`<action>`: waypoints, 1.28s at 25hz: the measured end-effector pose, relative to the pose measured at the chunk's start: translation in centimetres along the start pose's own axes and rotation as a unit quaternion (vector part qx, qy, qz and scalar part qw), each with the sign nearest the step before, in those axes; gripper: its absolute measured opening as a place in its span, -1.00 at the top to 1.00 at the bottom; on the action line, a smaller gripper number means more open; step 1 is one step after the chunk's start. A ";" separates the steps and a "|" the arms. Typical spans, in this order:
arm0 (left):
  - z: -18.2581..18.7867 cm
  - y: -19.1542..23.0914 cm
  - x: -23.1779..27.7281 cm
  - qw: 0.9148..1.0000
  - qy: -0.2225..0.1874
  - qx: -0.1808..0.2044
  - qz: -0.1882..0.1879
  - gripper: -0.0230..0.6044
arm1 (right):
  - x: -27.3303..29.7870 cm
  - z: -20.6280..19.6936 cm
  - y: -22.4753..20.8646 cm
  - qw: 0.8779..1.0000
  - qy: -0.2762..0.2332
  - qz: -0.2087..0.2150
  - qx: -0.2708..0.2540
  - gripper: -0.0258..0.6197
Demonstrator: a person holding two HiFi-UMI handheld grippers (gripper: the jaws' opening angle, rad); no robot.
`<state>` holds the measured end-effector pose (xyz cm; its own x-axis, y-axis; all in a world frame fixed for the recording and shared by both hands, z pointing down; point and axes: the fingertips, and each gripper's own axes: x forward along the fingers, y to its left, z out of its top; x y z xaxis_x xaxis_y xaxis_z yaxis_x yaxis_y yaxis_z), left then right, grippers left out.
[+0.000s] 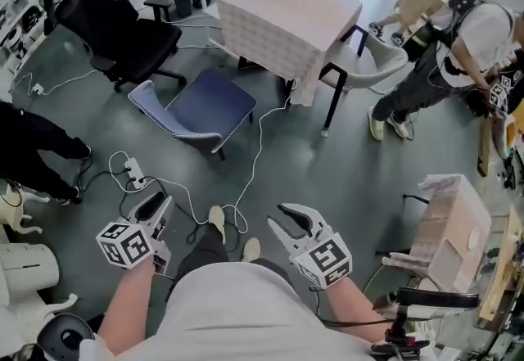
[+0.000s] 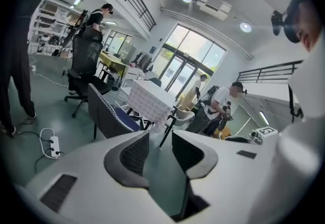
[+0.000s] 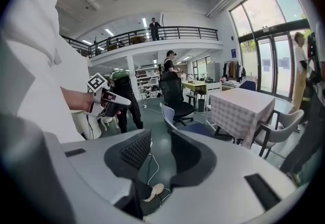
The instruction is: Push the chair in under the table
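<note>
A blue chair (image 1: 201,110) with a patterned backrest stands on the grey floor, pulled away from the table (image 1: 286,11), which has a checked cloth over it. The chair's seat faces the table. Both grippers are held low near my body, well short of the chair. My left gripper (image 1: 157,205) is open with a narrow gap and nothing between its jaws. My right gripper (image 1: 288,218) is open wider and also empty. The left gripper view shows its jaws (image 2: 160,139) pointing towards the chair (image 2: 109,116) and table (image 2: 150,98). The right gripper (image 3: 160,141) faces the chair (image 3: 175,116) too.
A black office chair (image 1: 123,24) stands left of the table and a white chair (image 1: 372,65) at its right side. A power strip (image 1: 133,173) and cables lie on the floor between me and the chair. A person (image 1: 458,48) bends at the far right; a covered box (image 1: 454,228) stands nearer right.
</note>
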<state>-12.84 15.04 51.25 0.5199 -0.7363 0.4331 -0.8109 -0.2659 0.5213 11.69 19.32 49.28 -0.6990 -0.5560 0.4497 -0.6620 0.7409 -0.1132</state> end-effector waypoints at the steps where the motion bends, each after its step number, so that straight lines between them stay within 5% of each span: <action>1: 0.6 0.9 0.6 1.000 -0.003 -0.013 0.006 0.49 | 0.4 0.3 -0.5 1.000 0.002 -0.002 0.002 0.54; 9: 6.7 11.8 8.8 0.996 -0.001 -0.074 0.048 0.27 | 6.3 5.7 -4.5 0.999 0.006 -0.042 0.002 0.54; 17: 9.0 21.8 17.9 0.980 0.031 -0.170 0.095 0.03 | 12.4 9.5 -6.3 0.997 0.027 -0.077 -0.001 0.53; 29: 6.0 29.5 25.1 0.941 0.071 -0.274 0.187 -0.03 | 16.0 10.6 -11.4 0.996 0.045 -0.071 0.006 0.53; 32: 4.9 30.5 25.8 0.931 0.087 -0.293 0.201 0.09 | 16.3 10.7 -14.0 0.997 0.043 -0.060 0.010 0.53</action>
<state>-25.44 -15.13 74.68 0.2833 -0.5771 0.7659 -0.6897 0.4323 0.5809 6.68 -4.20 48.76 -0.5891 -0.6048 0.5359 -0.7455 0.6627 -0.0716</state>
